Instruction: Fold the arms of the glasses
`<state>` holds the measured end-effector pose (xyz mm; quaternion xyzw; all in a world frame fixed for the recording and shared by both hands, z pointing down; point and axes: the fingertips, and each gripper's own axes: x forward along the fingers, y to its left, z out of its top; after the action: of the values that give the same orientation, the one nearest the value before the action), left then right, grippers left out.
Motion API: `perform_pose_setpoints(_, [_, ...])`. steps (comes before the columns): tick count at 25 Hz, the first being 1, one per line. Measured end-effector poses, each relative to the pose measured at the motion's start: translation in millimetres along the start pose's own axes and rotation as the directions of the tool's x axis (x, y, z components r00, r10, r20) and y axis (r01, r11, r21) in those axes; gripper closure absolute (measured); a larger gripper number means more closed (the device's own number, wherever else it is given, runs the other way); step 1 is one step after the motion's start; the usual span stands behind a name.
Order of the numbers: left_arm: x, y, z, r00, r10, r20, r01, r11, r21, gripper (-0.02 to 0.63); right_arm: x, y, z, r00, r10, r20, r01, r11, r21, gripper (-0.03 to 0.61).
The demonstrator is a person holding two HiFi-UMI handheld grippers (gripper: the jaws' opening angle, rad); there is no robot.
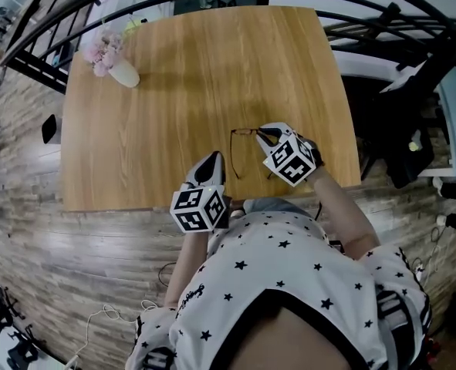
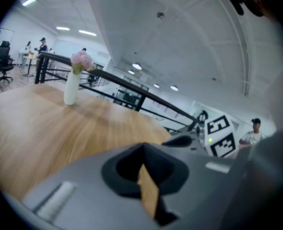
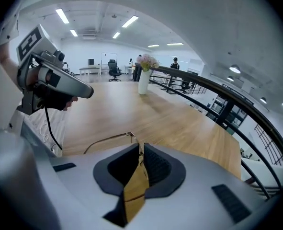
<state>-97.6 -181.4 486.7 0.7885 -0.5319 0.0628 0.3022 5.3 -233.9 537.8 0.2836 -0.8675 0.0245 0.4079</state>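
Pinching the thin wire frame of the glasses close to one hinge, the right gripper has its jaws drawn nearly together on the metal, which runs down through the narrow gap between them. From that hinge one arm of the glasses sweeps out to the left, unfolded. In the head view the glasses sit on the wooden table close to its near edge, right of the middle. Their front bar lies roughly parallel to that edge and the left arm points back toward the person. The right gripper meets them at the right end of the front bar.

The left gripper has its jaws pressed fully together with nothing between them. In the head view it sits over the near edge just left of the glasses, apart from them.

A white vase of pink flowers stands at the table's far left corner, well apart from everything else.
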Motion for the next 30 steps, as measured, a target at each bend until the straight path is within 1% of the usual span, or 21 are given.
perform_pose_setpoints(3, [4,0,0,1.000,0.020,0.002,-0.020,1.000,-0.011,0.606,10,-1,-2,0.997,0.062,-0.039,-0.065,0.996,-0.059,0.558])
perform_pose_setpoints(7, [11,2,-2,0.999,0.050,-0.006,-0.050,0.999,-0.015,0.606,24,1,-8,0.985,0.143,-0.093,-0.154,0.981,-0.121,0.557])
perform_pose_setpoints(17, [17,9,-3,0.993,0.113,0.013,-0.113,0.993,-0.039,0.606,52,5,-24,0.949,0.239,-0.207,-0.286,0.929,-0.236,0.557])
perform_pose_setpoints(20, [16,12,-4,0.992,0.128,0.014,-0.128,0.991,-0.048,0.606,59,8,-26,0.936,0.263,-0.236,-0.320,0.914,-0.251,0.557])
perform_pose_setpoints(24, [17,11,-7,0.990,0.138,0.010,-0.137,0.989,-0.051,0.606,64,8,-29,0.925,0.281,-0.254,-0.345,0.902,-0.258,0.557])
perform_pose_setpoints(30, [14,11,-9,0.988,0.153,0.012,-0.152,0.987,-0.059,0.606,65,10,-31,0.916,0.302,-0.263,-0.368,0.894,-0.255,0.557])
